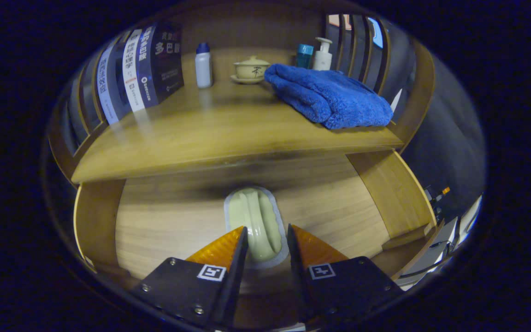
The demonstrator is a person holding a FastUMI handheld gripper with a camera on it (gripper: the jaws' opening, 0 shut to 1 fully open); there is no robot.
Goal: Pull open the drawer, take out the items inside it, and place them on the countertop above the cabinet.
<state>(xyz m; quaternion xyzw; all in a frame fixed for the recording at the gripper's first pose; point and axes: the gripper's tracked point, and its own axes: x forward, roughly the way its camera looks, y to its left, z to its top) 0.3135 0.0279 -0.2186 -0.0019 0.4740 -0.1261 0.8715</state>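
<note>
The wooden drawer front [168, 226] sits under the countertop [210, 138] of the cabinet. In its middle is a pale green handle [258, 216], an upright bar on a grey plate. My gripper [267, 228] straddles the lower part of that bar, one finger on each side, and appears shut on it. The drawer's inside is hidden behind its front. A dark blurred shadow lies along the top of the drawer front, just below the countertop edge.
On the countertop, beyond the fingers, lie a folded blue towel [330, 97] at the right, several books [141, 69] at the left, and a white bottle [203, 67], a lidded tea cup [250, 69] and a pump bottle [323, 55] at the back. Cabinet side panels [390, 193] flank the drawer.
</note>
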